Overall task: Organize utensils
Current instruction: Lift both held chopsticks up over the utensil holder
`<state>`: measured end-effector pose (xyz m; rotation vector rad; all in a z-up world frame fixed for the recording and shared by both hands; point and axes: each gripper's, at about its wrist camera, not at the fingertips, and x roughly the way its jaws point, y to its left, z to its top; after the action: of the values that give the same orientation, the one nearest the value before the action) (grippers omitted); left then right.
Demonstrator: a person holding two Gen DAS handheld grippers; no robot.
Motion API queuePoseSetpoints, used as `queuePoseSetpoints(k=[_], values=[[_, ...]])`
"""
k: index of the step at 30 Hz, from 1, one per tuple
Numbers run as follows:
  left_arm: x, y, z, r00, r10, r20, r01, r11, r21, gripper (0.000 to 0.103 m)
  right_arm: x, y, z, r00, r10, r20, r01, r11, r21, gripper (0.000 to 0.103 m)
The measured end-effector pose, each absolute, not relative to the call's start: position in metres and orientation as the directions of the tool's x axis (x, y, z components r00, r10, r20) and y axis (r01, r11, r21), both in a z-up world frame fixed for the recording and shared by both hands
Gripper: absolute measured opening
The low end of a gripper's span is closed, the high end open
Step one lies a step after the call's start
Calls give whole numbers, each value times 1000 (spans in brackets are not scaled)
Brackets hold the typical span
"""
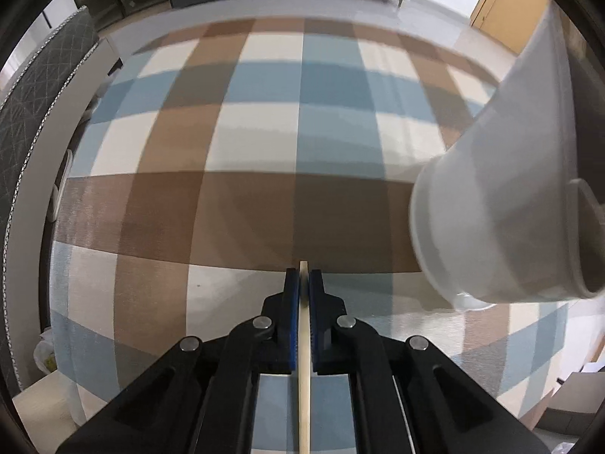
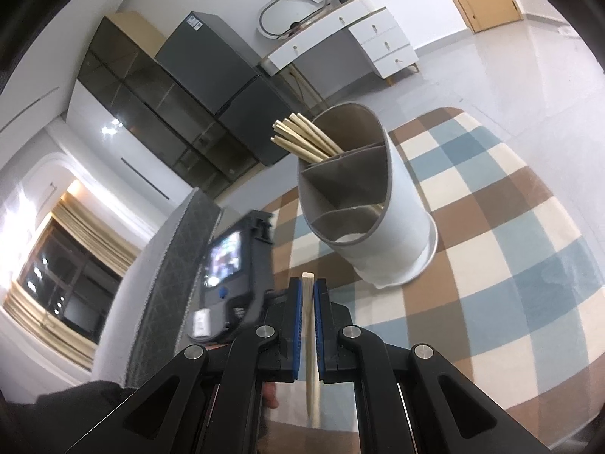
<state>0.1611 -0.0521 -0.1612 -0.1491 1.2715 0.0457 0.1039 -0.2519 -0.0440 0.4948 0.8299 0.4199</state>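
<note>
My left gripper (image 1: 303,274) is shut on a pale wooden chopstick (image 1: 304,359) that runs back between the blue pads, above the checked tablecloth (image 1: 227,196). The white utensil holder (image 1: 503,204) stands close at the right in the left wrist view. My right gripper (image 2: 308,283) is shut on another wooden chopstick (image 2: 311,340), its square end poking just past the fingertips. In the right wrist view the white utensil holder (image 2: 401,227), with grey dividers, stands just ahead, and several chopsticks (image 2: 302,138) lean out of its far compartment.
The table carries a blue, brown and cream checked cloth (image 2: 510,246). A grey quilted chair back (image 1: 34,87) stands at the left edge. The other hand-held device with a lit screen (image 2: 227,257) is left of the right gripper. Cabinets and a white dresser (image 2: 340,34) stand behind.
</note>
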Motion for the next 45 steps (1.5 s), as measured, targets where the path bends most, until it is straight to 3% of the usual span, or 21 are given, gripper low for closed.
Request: queuePoseSetpoints(k=[8,18,28,45], values=[[111,-41,-86,520,-156,-840,-65,973,-221,0,86,-245,-35,636,479,-605,-189,856,481,5],[71,-50,-32,638,-212,-740,57,972,-230,0,58,-233,-16,693,381,-612,-201,917,344,5],[54,-52,-26,641,-247,-727,134,968,-211,0,39,-216,8,739,327,-589,-229,944,236,5],[41,-56,10,649,-307,-696,217,952,-218,0,34,-228,47,792,288,-539,-222,957,185,5]])
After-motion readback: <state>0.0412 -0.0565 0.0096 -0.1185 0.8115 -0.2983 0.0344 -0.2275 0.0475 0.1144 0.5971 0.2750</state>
